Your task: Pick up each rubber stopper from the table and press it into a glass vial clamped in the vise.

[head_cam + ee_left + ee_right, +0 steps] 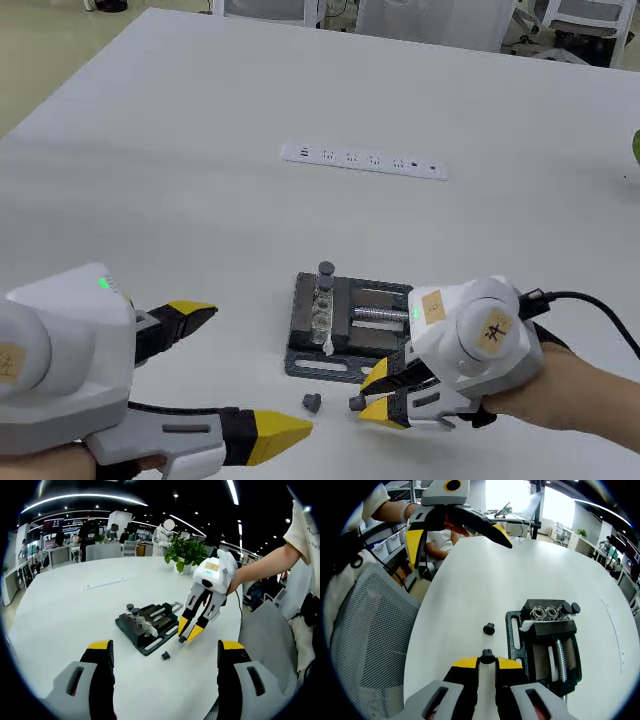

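Your white counter [200, 150] sits in an open office [100, 530]. Your left gripper [255, 370], cut off below, has its fingers spread wide; a loose rubber stopper [312, 402] lies before the vise [392, 335]; your right gripper [364, 398] fingers pinch a second stopper [487, 656]. The clamped glass vials [322, 312] are hard to count

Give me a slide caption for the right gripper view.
Right hand-held gripper pinches a rubber stopper beside the vise holding glass vials; a second stopper lies on the table.

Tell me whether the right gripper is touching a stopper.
Touching. The right gripper view shows the right gripper pinching one stopper between its yellow tips; a second stopper lies apart on the table.
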Action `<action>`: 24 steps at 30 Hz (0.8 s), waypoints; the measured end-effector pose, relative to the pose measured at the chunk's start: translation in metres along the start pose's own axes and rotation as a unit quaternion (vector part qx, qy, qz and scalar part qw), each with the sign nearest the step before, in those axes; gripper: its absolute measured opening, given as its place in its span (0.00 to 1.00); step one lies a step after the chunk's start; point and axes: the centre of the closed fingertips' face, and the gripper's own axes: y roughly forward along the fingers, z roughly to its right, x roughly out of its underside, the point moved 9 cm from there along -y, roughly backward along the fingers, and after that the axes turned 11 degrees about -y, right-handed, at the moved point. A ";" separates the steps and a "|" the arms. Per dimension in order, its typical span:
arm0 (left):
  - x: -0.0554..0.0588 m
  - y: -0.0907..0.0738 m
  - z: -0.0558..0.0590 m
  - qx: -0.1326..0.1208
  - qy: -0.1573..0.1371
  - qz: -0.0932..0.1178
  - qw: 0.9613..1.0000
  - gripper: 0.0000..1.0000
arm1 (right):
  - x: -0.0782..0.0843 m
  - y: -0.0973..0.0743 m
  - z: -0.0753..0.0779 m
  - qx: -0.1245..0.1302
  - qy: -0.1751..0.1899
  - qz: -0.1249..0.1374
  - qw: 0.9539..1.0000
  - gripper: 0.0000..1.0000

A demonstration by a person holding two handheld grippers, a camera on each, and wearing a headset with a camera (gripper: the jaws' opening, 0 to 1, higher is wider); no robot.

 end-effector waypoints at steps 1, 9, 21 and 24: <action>-0.002 0.002 0.002 0.004 0.000 0.001 1.000 0.81 | -0.001 -0.005 0.001 -0.001 -0.007 -0.003 1.000 0.07; -0.023 0.031 0.023 0.052 0.057 -0.010 0.997 0.74 | -0.017 -0.056 0.007 -0.006 -0.086 -0.064 0.994 0.07; -0.041 0.067 0.050 0.076 0.145 -0.023 0.986 0.46 | -0.044 -0.093 0.004 -0.037 -0.100 -0.116 0.988 0.07; -0.041 0.072 0.052 0.085 0.132 -0.035 0.987 0.39 | -0.050 -0.093 0.004 -0.052 -0.086 -0.118 0.988 0.07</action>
